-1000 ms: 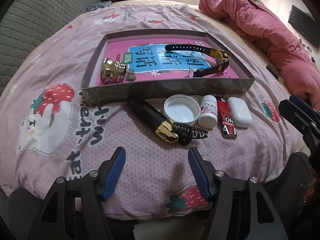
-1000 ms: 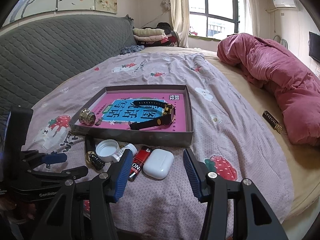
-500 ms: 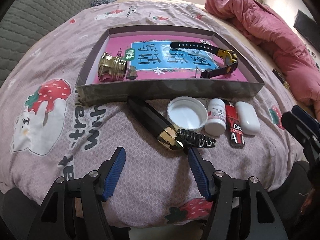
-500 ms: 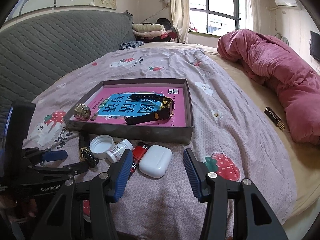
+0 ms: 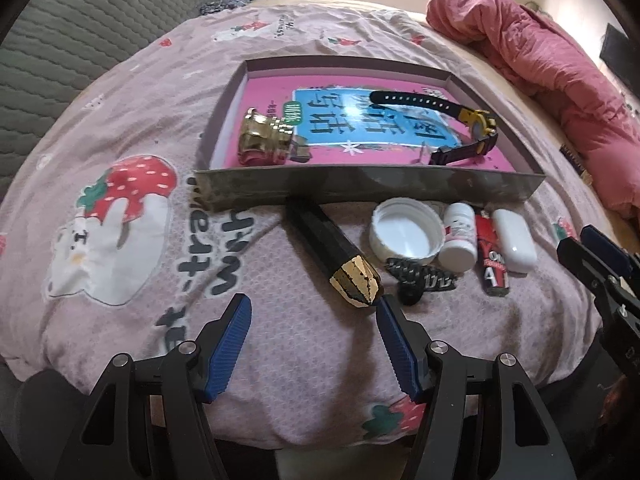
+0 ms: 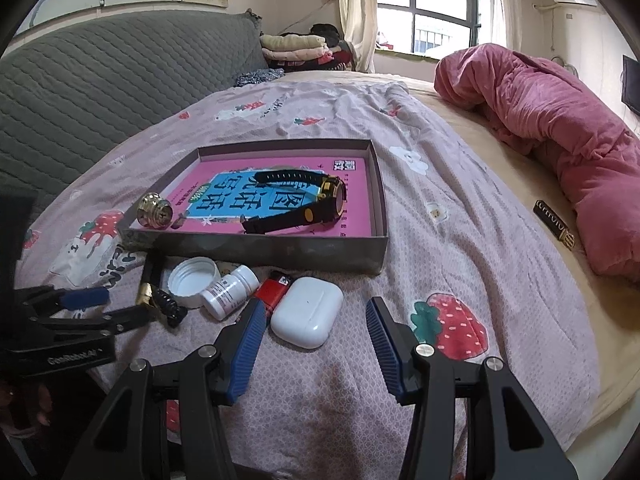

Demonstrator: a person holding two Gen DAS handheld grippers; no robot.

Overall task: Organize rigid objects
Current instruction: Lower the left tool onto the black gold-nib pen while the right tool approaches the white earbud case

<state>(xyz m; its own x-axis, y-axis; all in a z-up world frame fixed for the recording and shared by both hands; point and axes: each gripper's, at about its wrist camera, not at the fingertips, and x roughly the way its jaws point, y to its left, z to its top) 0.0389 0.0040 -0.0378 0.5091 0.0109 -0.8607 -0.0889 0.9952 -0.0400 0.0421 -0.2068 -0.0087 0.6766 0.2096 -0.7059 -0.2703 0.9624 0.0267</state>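
A shallow grey box (image 5: 368,190) with a pink bottom lies on the bed and holds a gold knob (image 5: 264,142) and a black-and-yellow watch (image 5: 476,124). In front of it lie a black-and-gold case (image 5: 332,250), a white cap (image 5: 406,232), a black hair clip (image 5: 420,278), a white pill bottle (image 5: 460,242), a red lighter (image 5: 494,260) and a white earbud case (image 5: 514,240). My left gripper (image 5: 314,308) is open, its right fingertip just short of the black-and-gold case's gold end. My right gripper (image 6: 316,312) is open, just before the earbud case (image 6: 308,316).
A pink quilt (image 6: 560,128) lies bunched at the right. A small black-and-gold object (image 6: 554,224) lies beside it. A grey quilted headboard (image 6: 100,80) stands at the left, with folded clothes (image 6: 296,46) at the far end. The bed's front edge is just below both grippers.
Both grippers have moved forward toward the row of objects. The left one now nearly touches the black-and-gold case. Both stay open; no object has moved.
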